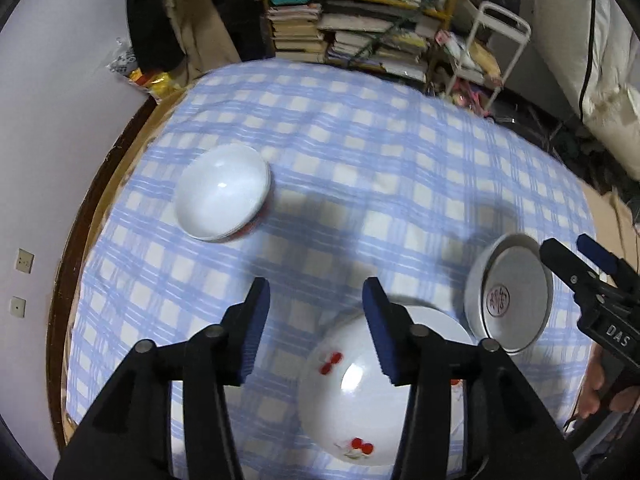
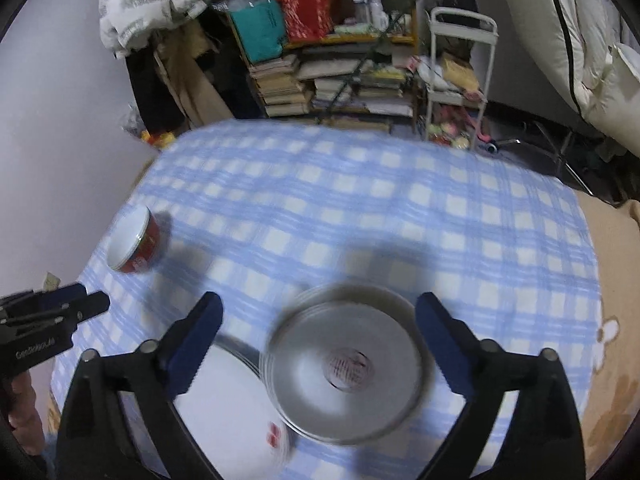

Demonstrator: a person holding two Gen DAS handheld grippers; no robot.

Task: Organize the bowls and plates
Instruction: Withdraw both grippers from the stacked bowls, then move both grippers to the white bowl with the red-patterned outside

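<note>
A red-sided bowl with a white inside stands on the checked tablecloth at the far left; it also shows in the right wrist view. A white bowl with red cherry prints sits on a white plate just under my left gripper, which is open and empty above it. A stack of metal plates with a red mark lies to its right. My right gripper is open and empty, its jaws standing either side of the metal plates.
The white plate lies left of the metal plates. Behind the table stand a shelf of books and a white rack. A wall runs along the left. A bed edge is at right.
</note>
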